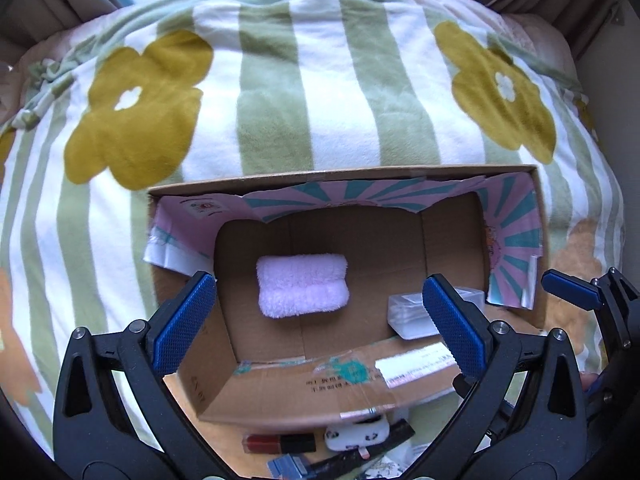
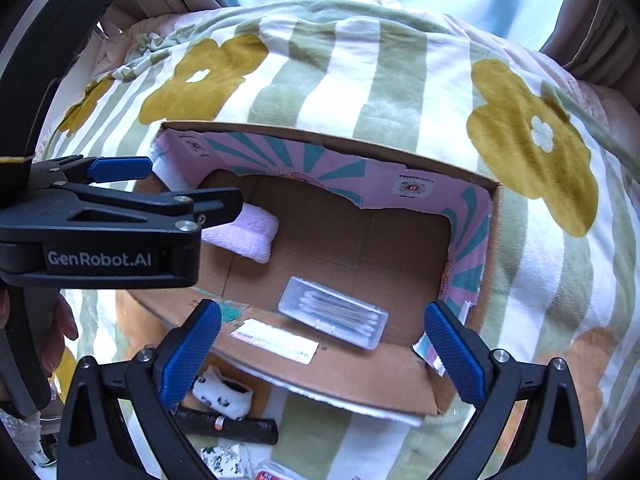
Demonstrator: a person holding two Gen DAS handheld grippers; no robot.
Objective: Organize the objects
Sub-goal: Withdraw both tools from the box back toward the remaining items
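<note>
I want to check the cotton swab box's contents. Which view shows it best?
The right wrist view: the cotton swab box lies whole, its swabs visible. In the left wrist view its right part hides behind a finger.

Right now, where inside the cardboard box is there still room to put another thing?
The open cardboard box has bare floor between the folded pink fluffy towel and the clear plastic case of cotton swabs, and along the far right wall. Outside, below the near wall, small things crowd the striped flowered blanket.

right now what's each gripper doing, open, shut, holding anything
left gripper: open, holding nothing, above the brown cardboard box.
right gripper: open, holding nothing, above the clear plastic case of cotton swabs.
</note>
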